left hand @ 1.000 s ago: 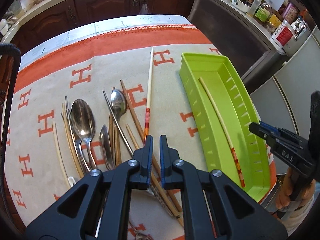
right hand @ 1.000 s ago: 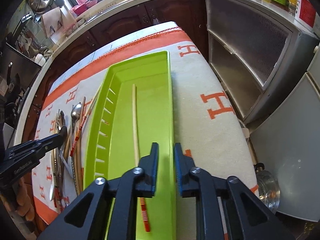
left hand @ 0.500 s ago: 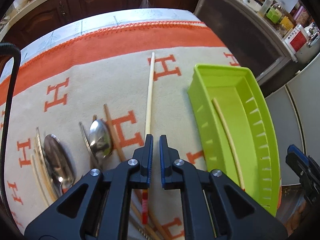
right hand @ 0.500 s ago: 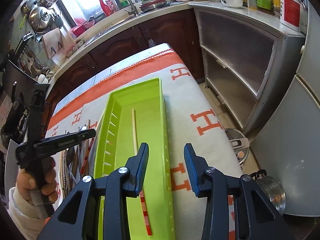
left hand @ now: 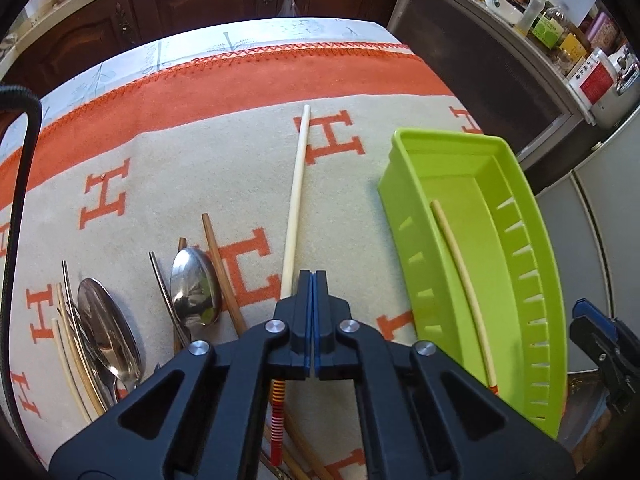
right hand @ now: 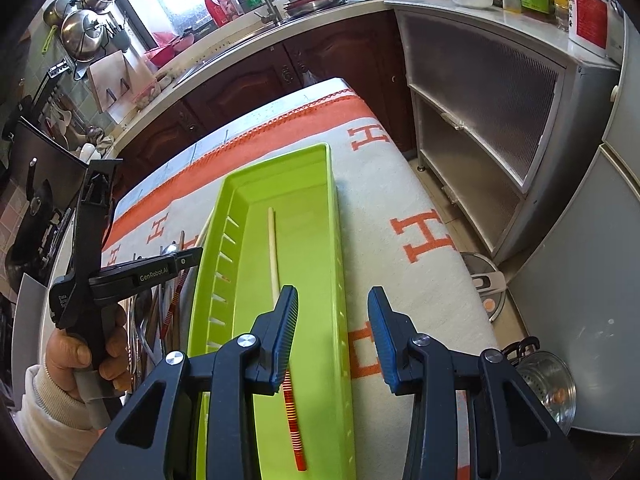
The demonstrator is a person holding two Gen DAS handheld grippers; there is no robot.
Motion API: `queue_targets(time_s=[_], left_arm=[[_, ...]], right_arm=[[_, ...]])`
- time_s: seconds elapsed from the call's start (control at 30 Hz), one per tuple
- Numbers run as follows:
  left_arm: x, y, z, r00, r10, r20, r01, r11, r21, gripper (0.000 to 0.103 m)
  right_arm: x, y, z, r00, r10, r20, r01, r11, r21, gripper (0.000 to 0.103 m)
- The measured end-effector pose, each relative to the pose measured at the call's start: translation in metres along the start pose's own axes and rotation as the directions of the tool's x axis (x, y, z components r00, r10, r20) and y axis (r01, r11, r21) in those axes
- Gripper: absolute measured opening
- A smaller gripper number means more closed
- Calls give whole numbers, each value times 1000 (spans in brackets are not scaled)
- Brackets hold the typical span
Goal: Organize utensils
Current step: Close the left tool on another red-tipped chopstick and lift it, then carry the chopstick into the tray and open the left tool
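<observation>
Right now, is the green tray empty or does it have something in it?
Not empty. The green tray holds a single chopstick with a red striped end, lying lengthwise on its floor; nothing else shows inside.

Left gripper (left hand: 313, 280): a second ago its fingers stood slightly apart above the utensil pile; half a second ago, same gap, shifted toward the green tray (left hand: 516, 280) and over the red-striped chopstick (left hand: 294, 204). Now the jaws are pressed together with no gap between the blue pads, over that chopstick's shaft. Whether the chopstick is pinched cannot be told.

Right gripper (right hand: 333, 336): a second ago nearly closed above the tray (right hand: 340, 280); half a second ago partly spread; now spread wide, left finger over the tray floor, right finger beyond the tray's right rim, over the blanket (right hand: 400, 184).
</observation>
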State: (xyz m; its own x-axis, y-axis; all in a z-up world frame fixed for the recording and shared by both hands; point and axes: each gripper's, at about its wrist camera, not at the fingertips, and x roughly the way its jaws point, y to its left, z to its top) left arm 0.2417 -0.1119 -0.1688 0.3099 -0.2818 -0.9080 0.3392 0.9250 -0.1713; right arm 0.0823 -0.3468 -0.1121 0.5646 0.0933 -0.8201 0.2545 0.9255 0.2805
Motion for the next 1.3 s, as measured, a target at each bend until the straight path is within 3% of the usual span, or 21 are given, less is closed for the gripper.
queue_targets(time_s=[0.1, 0.2, 0.3, 0.43, 0.53, 0.67, 0.77, 0.87, 0.93, 1.0, 1.17, 1.2, 1.27, 1.3], left_arm=[[-19, 1, -3, 999, -36, 6, 36, 999, -37, 0], [-48, 0, -5, 993, -109, 42, 112, 991, -77, 0], [-75, -4, -6, 987, -130, 91, 138, 987, -80, 0], [-77, 0, 2, 991, -86, 103, 96, 990, -102, 0], [-55, 8, 8, 998, -23, 52, 30, 991, -127, 0], [-20, 16, 9, 998, -2, -56, -6, 991, -134, 0], [-16, 17, 8, 998, 18, -57, -25, 993, -117, 0], [-13, 16, 8, 997, 26, -71, -33, 994, -106, 12], [-8, 18, 9, 996, 33, -85, -42, 994, -105, 32], [-8, 19, 8, 996, 32, -83, -41, 993, -110, 34], [-4, 15, 11, 996, 58, -74, -65, 994, -92, 34], [-1, 12, 12, 995, 71, -72, -77, 994, -80, 28], [2, 6, 14, 992, 103, -73, -107, 992, -61, 8], [3, 6, 14, 991, 103, -80, -109, 992, -67, 3]], right_arm=[[-3, -3, 0, 1000, -1, 7, 1, 1000, 10, 37], [-7, -6, 0, 1000, 4, 14, -4, 1000, 18, 37], [-11, -7, -2, 1000, 5, 19, -5, 1000, 21, 37], [-15, -7, -5, 999, 34, 12, -34, 999, 29, 37], [-20, -7, -9, 999, 39, 16, -39, 999, 24, 37], [-25, -11, -12, 999, 39, 21, -40, 999, 31, 37], [-26, -16, -13, 999, 35, 20, -36, 999, 41, 37], [-25, -19, -13, 999, 40, 15, -41, 998, 49, 37], [-23, -20, -13, 999, 46, 10, -47, 997, 54, 37], [-21, -19, -12, 999, 48, 7, -48, 997, 54, 37], [-20, -17, -14, 999, 50, 1, -50, 998, 49, 37], [-20, -17, -14, 999, 49, 2, -49, 998, 48, 37], [-20, -17, -14, 999, 49, 1, -49, 998, 50, 37], [-20, -17, -14, 999, 49, 2, -49, 997, 53, 37]])
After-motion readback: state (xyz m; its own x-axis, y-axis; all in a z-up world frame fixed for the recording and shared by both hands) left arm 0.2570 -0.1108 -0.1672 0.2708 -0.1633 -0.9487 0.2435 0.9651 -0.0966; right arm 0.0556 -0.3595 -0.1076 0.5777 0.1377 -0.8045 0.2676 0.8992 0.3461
